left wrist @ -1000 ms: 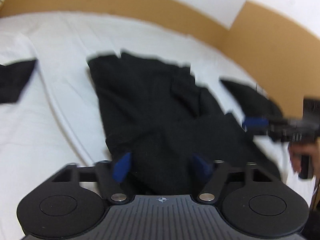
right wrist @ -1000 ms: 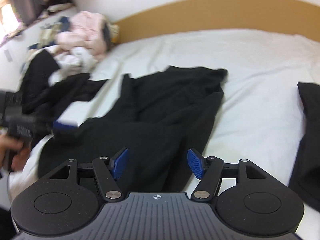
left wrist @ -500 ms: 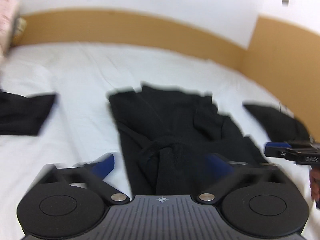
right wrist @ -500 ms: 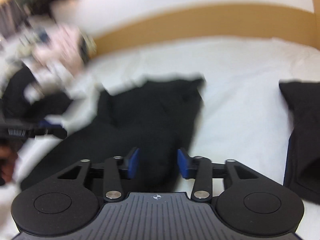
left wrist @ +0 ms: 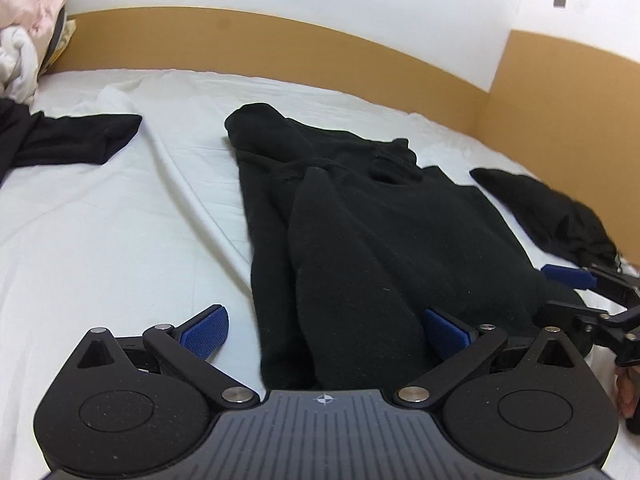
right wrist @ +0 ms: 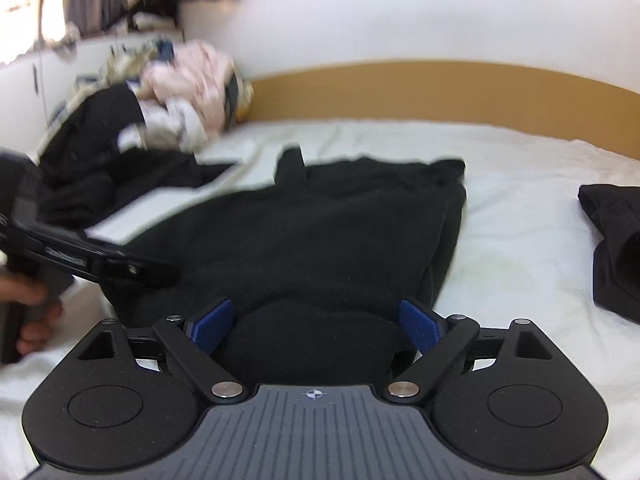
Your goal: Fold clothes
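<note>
black garment (left wrist: 360,232) | you've got it flat on white bed sheet (left wrist: 120,240), mid-bed, partly folded lengthwise | one fold ridge on top | collar end twd wooden headboard (left wrist: 280,48), hem end nearest you

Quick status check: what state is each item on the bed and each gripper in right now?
Black garment: lying on the bed, partly folded, sleeve laid over the body.
Left gripper: open, straddling the garment's near edge.
Right gripper: jaws opening, cloth bunched between them.
Clothes pile: unfolded heap.
</note>
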`<move>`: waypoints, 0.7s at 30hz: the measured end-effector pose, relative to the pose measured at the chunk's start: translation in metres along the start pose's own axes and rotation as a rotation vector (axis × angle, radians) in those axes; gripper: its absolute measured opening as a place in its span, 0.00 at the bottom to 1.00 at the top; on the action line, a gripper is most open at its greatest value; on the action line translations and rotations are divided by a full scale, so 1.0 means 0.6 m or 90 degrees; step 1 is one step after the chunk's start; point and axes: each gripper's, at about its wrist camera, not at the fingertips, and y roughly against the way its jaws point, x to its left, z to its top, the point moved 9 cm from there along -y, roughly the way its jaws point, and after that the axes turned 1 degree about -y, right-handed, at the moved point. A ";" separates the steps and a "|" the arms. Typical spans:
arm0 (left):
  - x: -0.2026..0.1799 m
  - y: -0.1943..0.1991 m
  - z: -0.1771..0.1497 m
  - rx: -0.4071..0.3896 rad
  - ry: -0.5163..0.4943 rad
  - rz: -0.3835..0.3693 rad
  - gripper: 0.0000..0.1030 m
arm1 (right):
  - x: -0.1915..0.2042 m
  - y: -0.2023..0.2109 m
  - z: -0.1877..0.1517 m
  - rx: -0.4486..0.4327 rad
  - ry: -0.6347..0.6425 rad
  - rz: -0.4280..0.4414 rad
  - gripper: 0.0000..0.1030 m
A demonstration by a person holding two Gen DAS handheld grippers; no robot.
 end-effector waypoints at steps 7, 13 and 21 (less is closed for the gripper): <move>-0.015 -0.005 -0.003 0.013 -0.047 0.050 1.00 | -0.012 -0.026 -0.010 0.056 -0.015 -0.034 0.96; -0.012 -0.004 -0.007 0.008 -0.037 0.042 1.00 | -0.009 -0.010 -0.023 0.072 -0.005 -0.048 1.00; -0.011 -0.002 -0.009 0.004 -0.031 0.040 1.00 | 0.000 -0.032 -0.019 0.075 -0.005 -0.050 1.00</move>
